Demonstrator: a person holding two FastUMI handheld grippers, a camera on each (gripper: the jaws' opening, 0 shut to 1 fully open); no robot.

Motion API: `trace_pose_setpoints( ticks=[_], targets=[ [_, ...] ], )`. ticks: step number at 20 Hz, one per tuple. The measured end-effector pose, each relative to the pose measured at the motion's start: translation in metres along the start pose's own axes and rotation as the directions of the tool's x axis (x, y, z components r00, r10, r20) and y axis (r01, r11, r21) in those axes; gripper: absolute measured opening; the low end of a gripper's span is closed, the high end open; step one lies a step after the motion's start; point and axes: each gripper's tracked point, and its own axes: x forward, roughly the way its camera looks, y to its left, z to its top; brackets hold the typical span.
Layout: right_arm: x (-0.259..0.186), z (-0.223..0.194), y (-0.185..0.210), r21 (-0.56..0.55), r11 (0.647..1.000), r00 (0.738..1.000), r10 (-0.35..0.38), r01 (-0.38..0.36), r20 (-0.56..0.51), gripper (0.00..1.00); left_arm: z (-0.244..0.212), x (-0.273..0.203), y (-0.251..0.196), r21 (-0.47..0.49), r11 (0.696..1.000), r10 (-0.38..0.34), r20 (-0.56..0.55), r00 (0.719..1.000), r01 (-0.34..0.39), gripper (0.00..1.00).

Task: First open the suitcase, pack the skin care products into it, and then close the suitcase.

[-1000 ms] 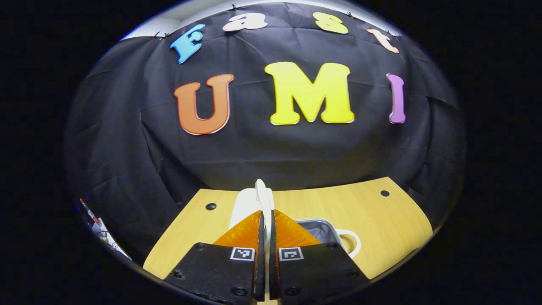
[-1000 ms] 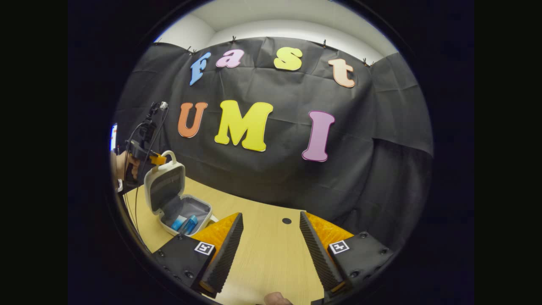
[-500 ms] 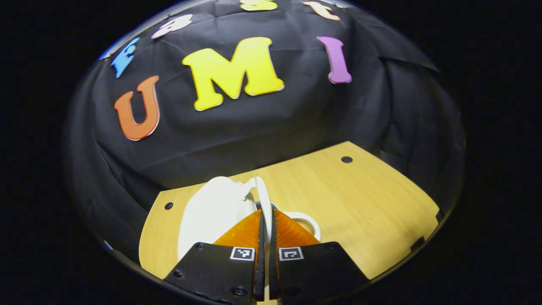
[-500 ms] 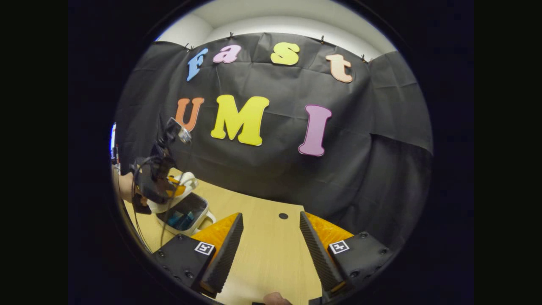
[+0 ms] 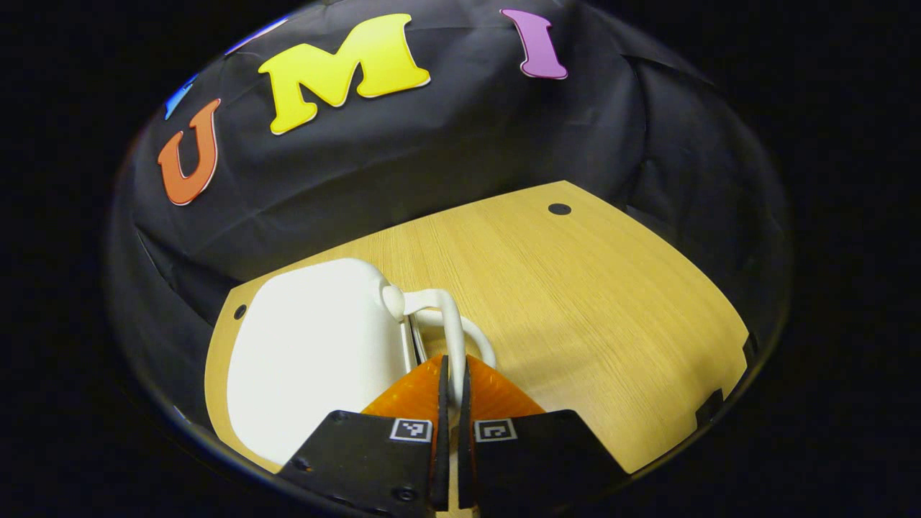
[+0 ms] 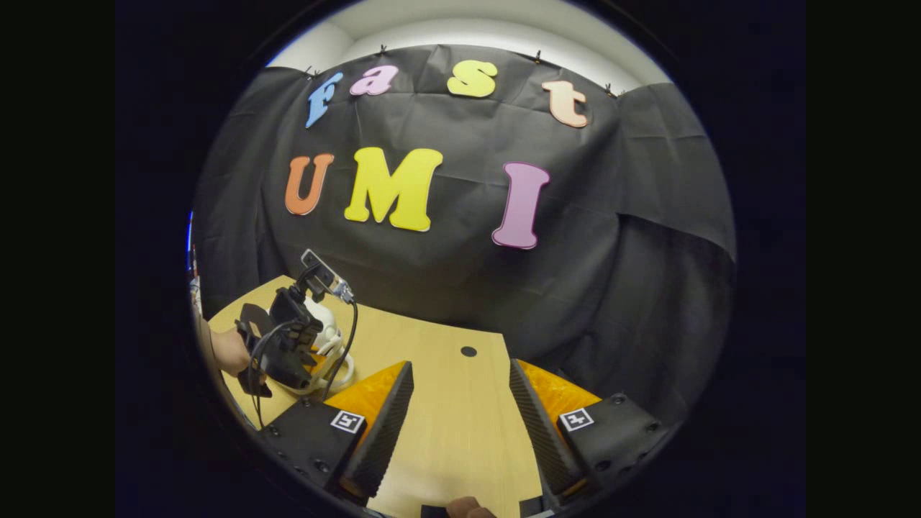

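In the left gripper view the white suitcase (image 5: 309, 352) lies on the wooden table (image 5: 590, 288) with its lid down. My left gripper (image 5: 451, 367) is shut on the lid's thin white handle (image 5: 452, 327), and the base's handle (image 5: 483, 345) sits just beside it. The skin care products are hidden inside. In the right gripper view the suitcase (image 6: 329, 337) is at the far left, mostly covered by the left gripper (image 6: 288, 349) and the hand (image 6: 230, 350) holding it. My right gripper (image 6: 460, 399) hangs open over bare table (image 6: 446, 439), well to the right of the suitcase.
The table has a round hole near its far edge (image 5: 559, 209), also seen in the right gripper view (image 6: 468, 352). Black cloth walls close in behind the table. Cables trail from the left gripper toward the table's left edge (image 6: 255, 403).
The lid has swung from upright down onto the base, covering the blue products. My left gripper came down with the handle in it. The right gripper has barely moved.
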Motion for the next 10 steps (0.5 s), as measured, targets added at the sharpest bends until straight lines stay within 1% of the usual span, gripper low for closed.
trace_pose_setpoints(
  ticks=[3, 4, 6, 7, 8, 9, 10],
  targets=[
    [0.0, -0.005, -0.004, 0.009, 1.0, 1.0, -0.017, 0.017, -0.017, 0.8, -0.01, 0.006, -0.01, 0.011, 1.0, 0.009, -0.029, 1.0, -0.009, 0.08],
    [0.0, -0.006, -0.004, 0.009, 1.0, 1.0, -0.021, 0.021, -0.022, 0.78, -0.01, 0.008, -0.011, 0.015, 1.0, 0.01, -0.036, 0.999, -0.01, 0.09],
    [0.0, -0.006, -0.003, 0.011, 1.0, 0.999, -0.023, 0.023, -0.024, 0.8, -0.011, 0.009, -0.016, 0.013, 1.0, 0.002, -0.045, 0.999, -0.001, 0.16],
    [0.0, -0.006, -0.002, 0.01, 1.0, 0.999, -0.023, 0.023, -0.023, 0.8, -0.011, 0.007, -0.017, 0.009, 1.0, 0.001, -0.043, 0.999, 0.0, 0.2],
    [0.001, -0.004, -0.001, 0.007, 1.0, 0.999, -0.026, 0.026, -0.02, 0.8, -0.01, 0.005, -0.02, -0.004, 1.0, -0.012, -0.041, 0.999, 0.012, 0.22],
    [0.002, -0.002, -0.001, 0.006, 0.999, 0.999, -0.032, 0.032, -0.014, 0.8, -0.005, 0.001, -0.022, -0.026, 0.999, -0.026, -0.022, 0.999, 0.026, 0.31],
    [0.003, 0.002, -0.001, 0.008, 0.999, 0.999, -0.037, 0.037, -0.006, 0.78, 0.003, -0.006, -0.024, -0.042, 0.998, -0.036, 0.006, 0.999, 0.037, 0.34]
  ],
)
